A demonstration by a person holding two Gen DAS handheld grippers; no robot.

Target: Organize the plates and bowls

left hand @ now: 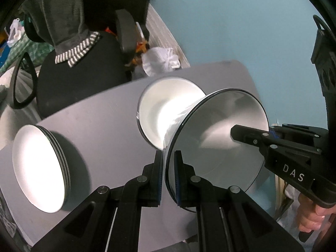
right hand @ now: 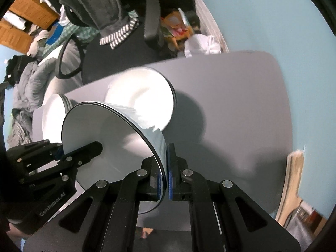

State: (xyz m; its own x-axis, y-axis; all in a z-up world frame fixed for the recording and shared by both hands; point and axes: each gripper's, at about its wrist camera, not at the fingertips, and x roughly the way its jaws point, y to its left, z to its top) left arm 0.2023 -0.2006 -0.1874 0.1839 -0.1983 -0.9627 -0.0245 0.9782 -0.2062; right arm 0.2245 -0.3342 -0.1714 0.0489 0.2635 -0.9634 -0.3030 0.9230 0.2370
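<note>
Left wrist view shows the left gripper (left hand: 168,163) pinching the near-left rim of a white plate (left hand: 220,138), one finger on each face, so the plate hangs edge-on between the pads. From the right edge of the same view, the right gripper (left hand: 235,134) reaches in and clamps the opposite rim; the right wrist view confirms this, its own fingers pressed onto the rim (right hand: 164,168) with nothing else between them. Both grips are closed on the one plate, which is lifted clear of the grey table (left hand: 105,115) and tilted.

What matters for the coming move is what lies beyond the plate. Another white plate (left hand: 168,109) lies on the table directly under and past the held one, toward the far edge. A stack of plates (left hand: 40,168) sits on the table's left side, well apart from the held plate and on the left gripper's side. If the held plate belongs on that stack, I judge the carry runs leftward, led by the left hand, and the plate must be levelled before it is lowered. A chair (left hand: 84,73) stands beyond the far left edge.
</note>
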